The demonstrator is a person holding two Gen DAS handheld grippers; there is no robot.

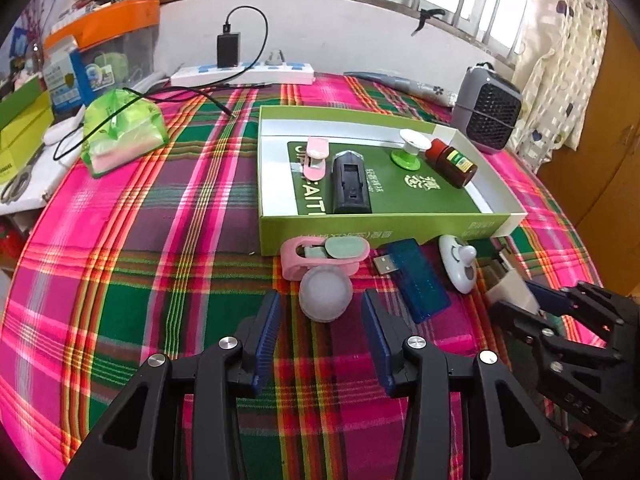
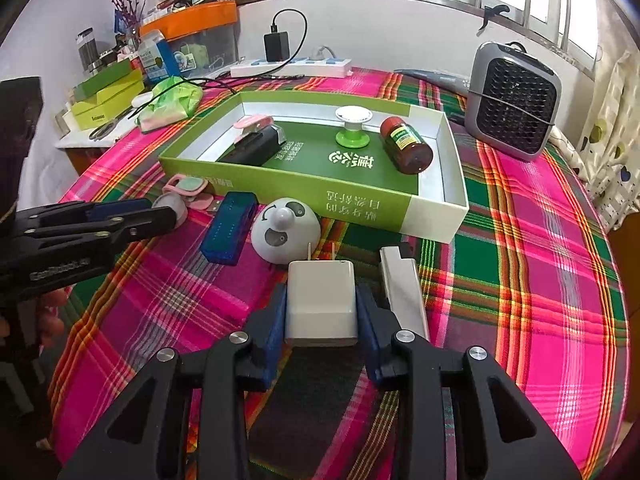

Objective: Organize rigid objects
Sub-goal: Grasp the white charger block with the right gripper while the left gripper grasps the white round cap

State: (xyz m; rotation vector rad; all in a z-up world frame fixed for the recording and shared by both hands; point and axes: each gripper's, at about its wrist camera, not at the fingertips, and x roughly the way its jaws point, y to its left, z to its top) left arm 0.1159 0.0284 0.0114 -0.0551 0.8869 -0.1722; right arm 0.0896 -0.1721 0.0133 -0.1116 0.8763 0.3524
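Right tongs (image 2: 322, 312) clamp the white charger (image 2: 322, 304). Left tongs (image 1: 322, 316) stand open, grey ball (image 1: 326, 294) at 12 o'clock, unheld.

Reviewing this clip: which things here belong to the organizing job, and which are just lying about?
Job:
green box, holding brown bottle and black case
white charger in right gripper
blue USB stick
grey ball at left gripper
silver lighter

Lying about:
fan heater
power strip
scissors
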